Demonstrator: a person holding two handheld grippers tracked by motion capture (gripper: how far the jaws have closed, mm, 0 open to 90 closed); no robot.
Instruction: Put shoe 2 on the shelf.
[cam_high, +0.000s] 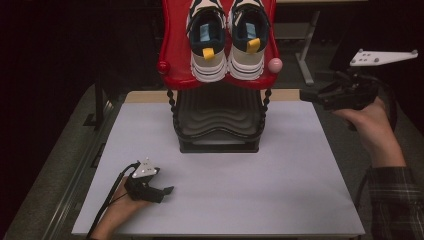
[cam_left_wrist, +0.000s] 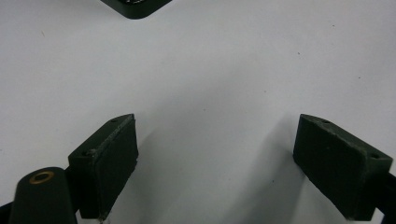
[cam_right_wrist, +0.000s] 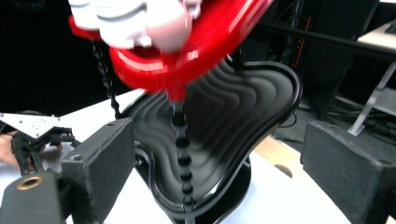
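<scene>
A two-tier shoe rack stands at the table's far middle, with a red upper shelf (cam_high: 172, 55) and a black ribbed lower shelf (cam_high: 218, 112). A pair of navy-and-white sneakers (cam_high: 227, 37) with yellow heel tabs rests on the red shelf, heels toward me. My left gripper (cam_high: 167, 190) lies low on the table at the near left, open, nothing between its jaws. My right gripper (cam_high: 306, 96) hovers open at the rack's right side, level with the lower shelf. In the right gripper view the red shelf (cam_right_wrist: 196, 46) and black shelf (cam_right_wrist: 224, 121) lie ahead of its jaws.
The pale grey table top (cam_high: 280, 180) spreads around the rack. A corner of the rack's black base (cam_left_wrist: 135, 7) shows at the top of the left gripper view. A desk leg (cam_high: 305, 55) stands behind on the right, and the floor drops off at the left edge.
</scene>
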